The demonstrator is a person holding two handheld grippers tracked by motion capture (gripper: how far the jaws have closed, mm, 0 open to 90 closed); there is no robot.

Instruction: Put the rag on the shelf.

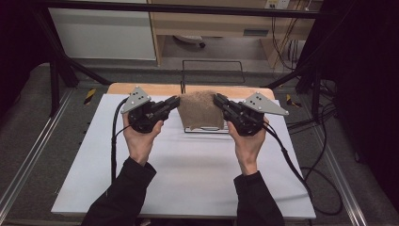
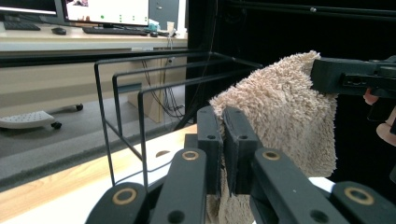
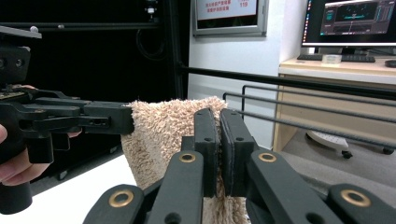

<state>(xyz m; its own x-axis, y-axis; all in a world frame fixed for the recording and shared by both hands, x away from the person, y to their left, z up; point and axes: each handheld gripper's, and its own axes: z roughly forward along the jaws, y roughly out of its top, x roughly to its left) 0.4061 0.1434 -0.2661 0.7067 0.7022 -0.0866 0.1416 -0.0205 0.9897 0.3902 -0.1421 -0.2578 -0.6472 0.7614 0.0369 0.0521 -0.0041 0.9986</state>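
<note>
High view shows the left gripper (image 1: 176, 101) and the right gripper (image 1: 217, 100) each pinching an upper corner of one beige towel (image 1: 201, 109), which hangs stretched between them above the far middle of the white table top (image 1: 188, 165). Left gripper view shows its two black jaws clenched on the towel's edge (image 2: 280, 107), with the pile squeezed between the pads; right gripper view shows the same for its pair, closed on the opposite corner of the towel (image 3: 163, 126). Each gripper carries a grey three-cornered plate and trails a black cable.

Just behind the towel stands a thin black wire rack (image 1: 212, 70), its three upright loops visible in the left gripper view (image 2: 121, 116); its base lies on the table under the cloth. The towel is thick and shaggy, a soft rectangle with a fuzzy outline. The table top is smooth and flat, with a strip of pale wood (image 1: 155, 88) along its far edge. Two hands (image 1: 140, 137) in dark sleeves hold the grippers.
</note>
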